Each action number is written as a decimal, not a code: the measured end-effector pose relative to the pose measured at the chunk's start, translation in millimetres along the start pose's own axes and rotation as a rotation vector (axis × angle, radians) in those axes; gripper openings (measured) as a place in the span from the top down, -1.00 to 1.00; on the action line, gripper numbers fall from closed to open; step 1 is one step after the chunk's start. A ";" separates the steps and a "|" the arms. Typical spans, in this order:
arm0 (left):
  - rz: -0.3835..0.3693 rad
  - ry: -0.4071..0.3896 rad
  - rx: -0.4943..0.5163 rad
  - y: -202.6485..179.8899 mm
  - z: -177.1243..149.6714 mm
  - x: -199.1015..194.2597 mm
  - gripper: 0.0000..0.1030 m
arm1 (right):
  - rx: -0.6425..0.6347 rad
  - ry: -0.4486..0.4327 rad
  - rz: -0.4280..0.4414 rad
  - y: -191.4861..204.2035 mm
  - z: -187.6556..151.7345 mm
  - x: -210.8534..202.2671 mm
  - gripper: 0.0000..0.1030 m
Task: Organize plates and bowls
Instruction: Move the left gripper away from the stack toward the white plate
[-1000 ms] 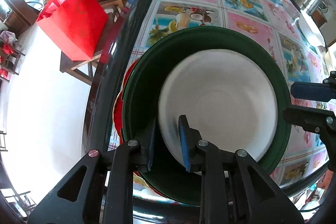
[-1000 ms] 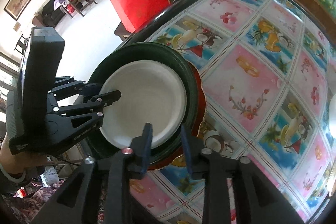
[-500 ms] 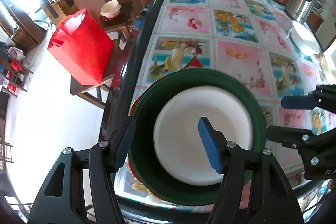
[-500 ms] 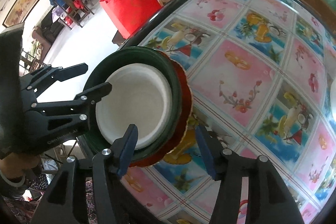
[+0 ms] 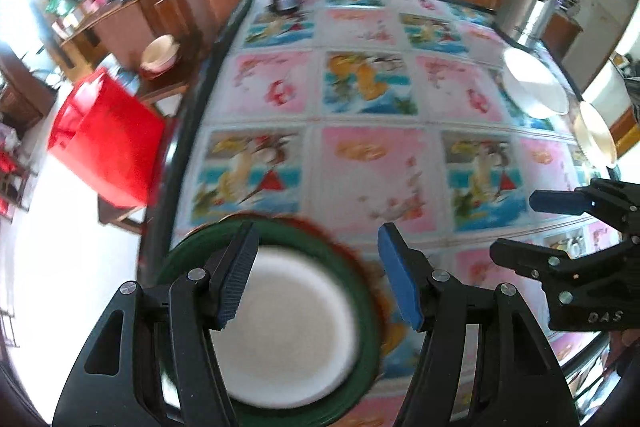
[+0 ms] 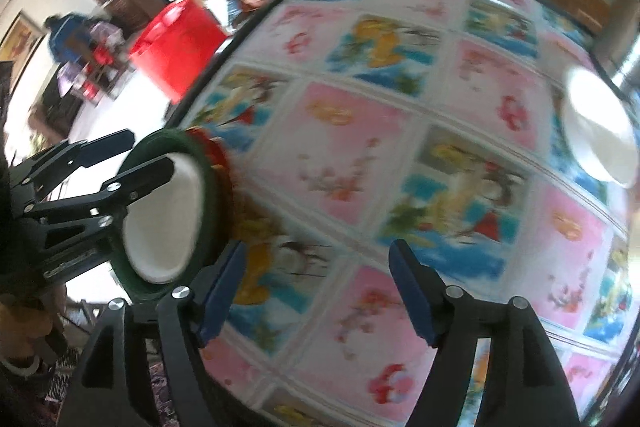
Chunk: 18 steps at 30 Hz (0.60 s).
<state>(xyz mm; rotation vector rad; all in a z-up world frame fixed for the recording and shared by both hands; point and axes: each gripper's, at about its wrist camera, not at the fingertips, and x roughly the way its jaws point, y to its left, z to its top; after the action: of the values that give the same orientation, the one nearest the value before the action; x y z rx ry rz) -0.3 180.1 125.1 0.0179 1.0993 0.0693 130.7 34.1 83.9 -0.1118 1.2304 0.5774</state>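
Left tool (image 5: 316,279) agape, empty-jawed

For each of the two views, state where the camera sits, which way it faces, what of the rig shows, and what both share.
Left wrist: sits on the left gripper, faces down the table over the stacked plates; its own open fingers show, with the right gripper at right.
Right wrist: sits on the right gripper, faces across the table; its own open fingers show, with the left gripper at left.
Shared: the stacked plates, red bag, far white plate.
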 end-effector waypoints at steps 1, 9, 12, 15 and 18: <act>-0.006 -0.001 0.016 -10.0 4.3 1.9 -0.22 | 0.013 -0.001 -0.010 -8.2 -0.7 -1.7 -0.46; -0.062 0.007 0.076 -71.4 31.7 18.4 -0.22 | 0.144 -0.008 -0.077 -84.5 -11.1 -15.5 -0.52; -0.084 0.014 0.094 -94.4 40.4 25.0 -0.22 | 0.175 -0.005 -0.092 -104.1 -16.6 -18.7 -0.52; -0.105 0.028 0.110 -118.8 48.1 32.7 -0.22 | 0.203 -0.006 -0.107 -122.3 -23.5 -23.7 -0.52; -0.121 0.033 0.121 -136.7 52.8 37.2 -0.22 | 0.229 -0.008 -0.118 -138.8 -30.2 -28.8 -0.52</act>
<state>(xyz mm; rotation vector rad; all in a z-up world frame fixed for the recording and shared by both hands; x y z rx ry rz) 70.0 47.2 109.3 0.0589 1.1339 -0.1053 164.5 -105.9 68.6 0.0105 1.2641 0.3317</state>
